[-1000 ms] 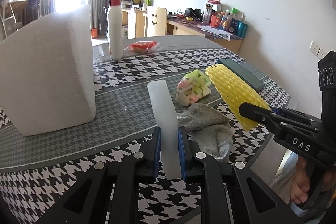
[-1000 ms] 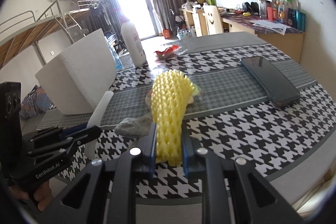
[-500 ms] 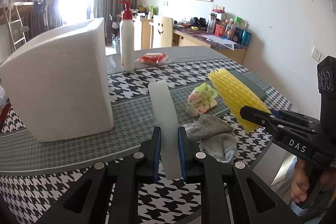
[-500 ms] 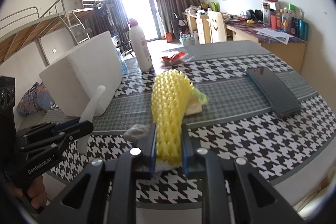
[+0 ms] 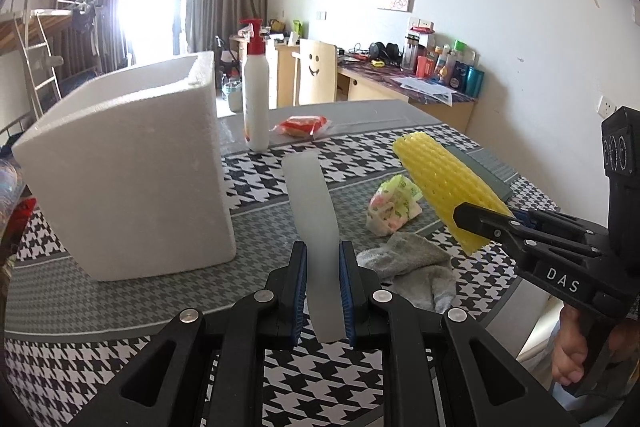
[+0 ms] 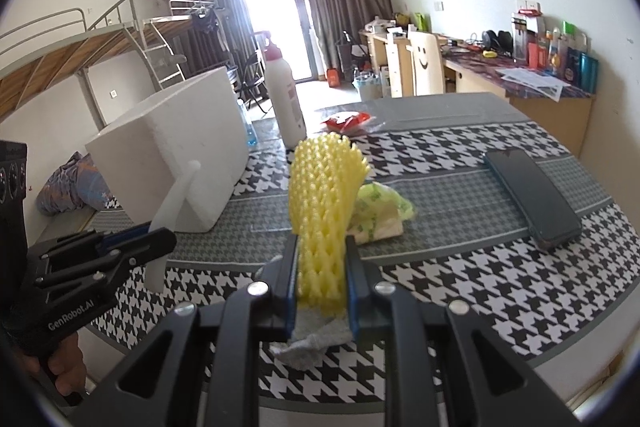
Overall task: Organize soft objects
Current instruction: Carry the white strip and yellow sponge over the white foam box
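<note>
Left gripper point(image 5: 323, 287) clamped narrow on white foam strip point(image 5: 312, 211); right gripper point(image 6: 321, 283) pinching yellow foam net point(image 6: 322, 203), both right of foam box point(image 5: 132, 167).

The grey sock point(image 6: 310, 341) shows only as a scrap under the right tool point(image 6: 321, 283) in the right wrist view. The foam box point(image 5: 128, 167) hides its own inside. Small items on the far desk point(image 5: 404, 83) are too small to identify.

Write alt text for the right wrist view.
The right claw is shut on an upright yellow foam net above a houndstooth table. At left, the left claw grips a white foam strip before a white foam box.
</note>
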A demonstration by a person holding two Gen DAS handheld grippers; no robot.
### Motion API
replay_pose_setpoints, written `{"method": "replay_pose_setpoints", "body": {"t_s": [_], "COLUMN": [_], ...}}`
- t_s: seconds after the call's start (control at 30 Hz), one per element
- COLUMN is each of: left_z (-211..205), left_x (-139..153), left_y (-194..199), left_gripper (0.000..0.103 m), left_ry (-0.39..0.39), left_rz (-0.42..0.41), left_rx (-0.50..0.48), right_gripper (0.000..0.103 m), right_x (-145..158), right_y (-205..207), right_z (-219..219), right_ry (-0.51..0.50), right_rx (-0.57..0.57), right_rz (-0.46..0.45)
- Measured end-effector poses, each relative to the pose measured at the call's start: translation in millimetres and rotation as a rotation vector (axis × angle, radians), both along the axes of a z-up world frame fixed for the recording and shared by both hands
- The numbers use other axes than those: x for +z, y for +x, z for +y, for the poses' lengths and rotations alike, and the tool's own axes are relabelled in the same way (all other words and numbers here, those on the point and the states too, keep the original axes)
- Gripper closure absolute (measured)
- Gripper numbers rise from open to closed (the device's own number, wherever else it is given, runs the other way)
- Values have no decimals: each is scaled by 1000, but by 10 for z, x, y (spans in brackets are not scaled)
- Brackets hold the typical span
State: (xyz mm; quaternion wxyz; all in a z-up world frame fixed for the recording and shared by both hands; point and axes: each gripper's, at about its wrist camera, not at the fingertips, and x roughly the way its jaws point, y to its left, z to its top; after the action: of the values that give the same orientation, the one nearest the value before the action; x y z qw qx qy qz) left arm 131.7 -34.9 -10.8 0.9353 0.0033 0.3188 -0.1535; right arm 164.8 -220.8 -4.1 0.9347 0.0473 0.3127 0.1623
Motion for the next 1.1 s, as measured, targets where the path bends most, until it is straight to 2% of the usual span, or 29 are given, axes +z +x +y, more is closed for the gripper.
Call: {"method": "replay_pose_setpoints", "body": {"t_s": [0.67,1.1], "left_z": [122,221], "left_x": [198,447], "left_y": [44,82], "left_gripper": [86,86], "left_ry": [8,22], "left_rz": [-60,-123], "left_rx": [45,80], "right_gripper": [80,80], "right_x": [225,462], "right_y": [103,187], "right_z": [186,322], "right_ry": [-8,5], "right_rx": [37,75], "right_rz": [-49,-93]}}
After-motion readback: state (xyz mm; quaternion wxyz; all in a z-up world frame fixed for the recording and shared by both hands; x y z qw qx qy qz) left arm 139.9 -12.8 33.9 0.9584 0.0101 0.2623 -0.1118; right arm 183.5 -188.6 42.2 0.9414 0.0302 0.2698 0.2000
